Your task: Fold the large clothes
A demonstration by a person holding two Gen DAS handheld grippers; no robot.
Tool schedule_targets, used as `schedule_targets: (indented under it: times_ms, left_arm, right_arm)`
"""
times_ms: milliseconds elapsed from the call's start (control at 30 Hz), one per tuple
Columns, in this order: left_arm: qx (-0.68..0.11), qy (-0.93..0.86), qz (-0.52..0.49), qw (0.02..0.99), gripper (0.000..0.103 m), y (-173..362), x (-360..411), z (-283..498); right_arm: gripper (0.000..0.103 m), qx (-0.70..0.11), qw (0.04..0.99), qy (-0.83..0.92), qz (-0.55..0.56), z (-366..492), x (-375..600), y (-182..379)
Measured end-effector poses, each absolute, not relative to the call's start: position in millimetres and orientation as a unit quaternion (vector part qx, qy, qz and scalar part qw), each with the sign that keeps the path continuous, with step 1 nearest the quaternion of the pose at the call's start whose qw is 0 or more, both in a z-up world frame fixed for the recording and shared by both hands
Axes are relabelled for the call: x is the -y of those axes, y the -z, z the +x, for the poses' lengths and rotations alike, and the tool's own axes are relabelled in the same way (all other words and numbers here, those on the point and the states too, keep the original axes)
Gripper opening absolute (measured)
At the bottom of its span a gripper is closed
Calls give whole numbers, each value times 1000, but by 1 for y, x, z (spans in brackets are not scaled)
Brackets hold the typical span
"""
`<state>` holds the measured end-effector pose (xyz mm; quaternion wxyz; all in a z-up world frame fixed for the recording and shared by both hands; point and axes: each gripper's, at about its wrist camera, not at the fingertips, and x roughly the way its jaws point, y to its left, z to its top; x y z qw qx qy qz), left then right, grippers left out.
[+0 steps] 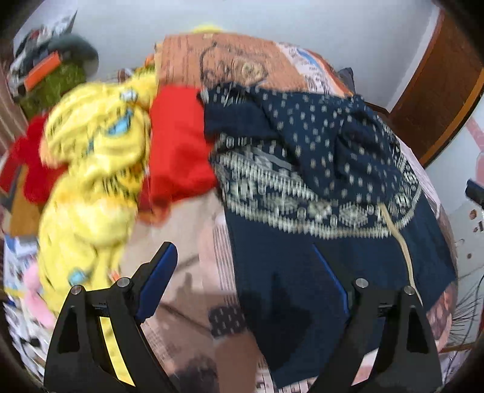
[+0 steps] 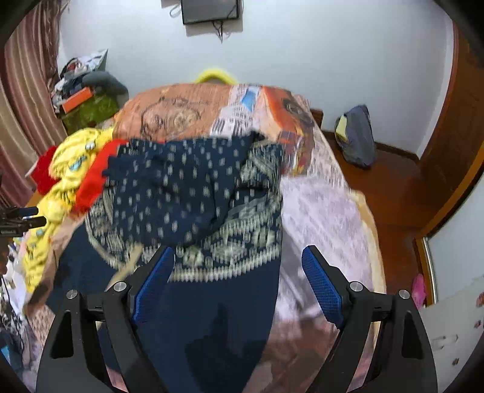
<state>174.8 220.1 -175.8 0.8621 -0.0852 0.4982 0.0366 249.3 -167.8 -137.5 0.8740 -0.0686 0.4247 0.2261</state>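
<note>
Nearest in the left wrist view, the left gripper [image 1: 251,272] hangs over the bed [image 1: 187,290] with its fingers [image 1: 160,278] spread wide and nothing between them; one blue pad stands over bare printed bedcover, the other over the plain hem of the navy garment [image 1: 317,187]; whether it touches the cloth cannot be told. In the right wrist view the right gripper [image 2: 239,278] likewise has its fingers [image 2: 322,285] well apart and empty, one over the navy garment [image 2: 193,211] and the other over pale bedcover just beside the garment's edge.

The navy garment lies loosely heaped on the bed [image 2: 320,211]; its plain dark lower part points toward the grippers, a cream patterned band crosses it, and beyond the band the dotted upper part is bunched and folded over itself; a thin cream cord [image 1: 399,238] trails down over the plain part.

Beside the navy garment, in the left wrist view on its left, a red garment [image 1: 178,142] touches its edge; past that lies a crumpled yellow garment [image 1: 93,157] with blue and black marks, blurred by motion.

Beyond the navy garment the bedcover rises in an orange printed fold; behind it a yellow curved rim [image 2: 214,75] shows, too hidden to identify. Farther off, past the yellow garment, an orange box [image 2: 77,101] sits among clutter; on the floor away from the bed leans a grey-blue bag [image 2: 357,139]; a dark screen [image 2: 211,10] hangs on the far wall.
</note>
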Motion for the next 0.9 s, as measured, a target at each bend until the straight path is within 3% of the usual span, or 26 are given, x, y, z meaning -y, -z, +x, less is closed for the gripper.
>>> schedule_targets:
  times_ms: [400,767,800,900]
  left_arm:
    - [-560,7,-178,809,88,249,-211,128]
    - [-552,39,-249,795,87,277,-195,129]
    - [-550,41,-250,796,80,276,-194,129]
    - [-542,60,-245,801,57,271,-187,129]
  right_arm:
    - [84,-528,822,-213,-22,220,192,214]
    - [83,-536,808,-243,34,210,200,235]
    - [80,-533,808,-246,34,209,200,235]
    - [56,-529,805,-265,31,206,195,232]
